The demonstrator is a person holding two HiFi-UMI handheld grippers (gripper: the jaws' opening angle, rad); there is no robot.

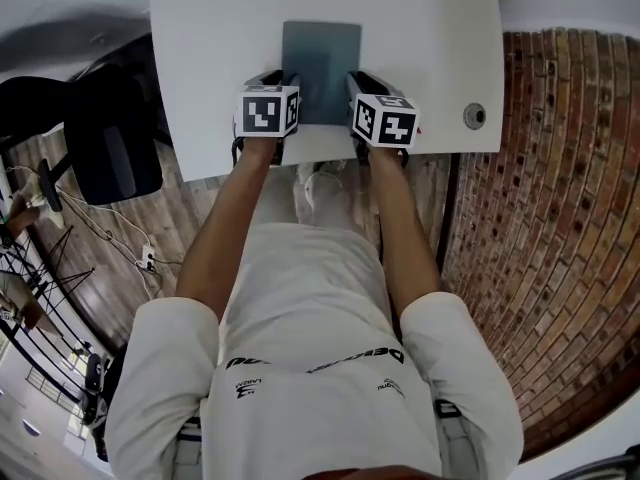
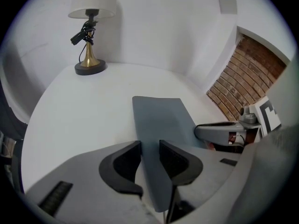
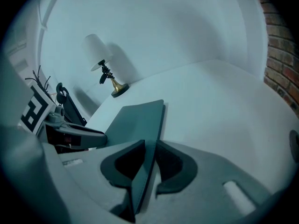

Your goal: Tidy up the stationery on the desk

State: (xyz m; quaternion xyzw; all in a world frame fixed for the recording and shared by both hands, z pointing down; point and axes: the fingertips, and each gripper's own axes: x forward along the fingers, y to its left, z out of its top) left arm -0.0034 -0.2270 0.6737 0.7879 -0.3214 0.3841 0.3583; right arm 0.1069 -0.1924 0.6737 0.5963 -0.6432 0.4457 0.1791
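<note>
1. A grey pad (image 1: 322, 53) sits over the middle of the white desk (image 1: 200, 58), with its near end at the desk's front edge.
2. The left gripper (image 1: 283, 76) pinches the pad's near left corner. Its jaws are drawn in narrow, with the pads against both faces of the sheet.
3. The right gripper (image 1: 356, 78) grips the near right corner the same way, so the two grippers stand side by side with the pad between them.
4. A lamp (image 2: 89, 31) with a white shade and brass stem stands at the far end of the desk, well apart from the pad.
5. A round cable hole (image 1: 474, 115) is near the desk's right front corner, and a brick wall (image 1: 540, 218) lies beyond that side.
6. A dark chair (image 1: 110, 138) stands off the desk's left side.
7. In the head view the marker cubes cover the pad's near corners and the person's hands, and the lamp is cut off at the top edge.
8. The pad bends near the jaws, and I cannot tell whether its far end rests on the desk.
</note>
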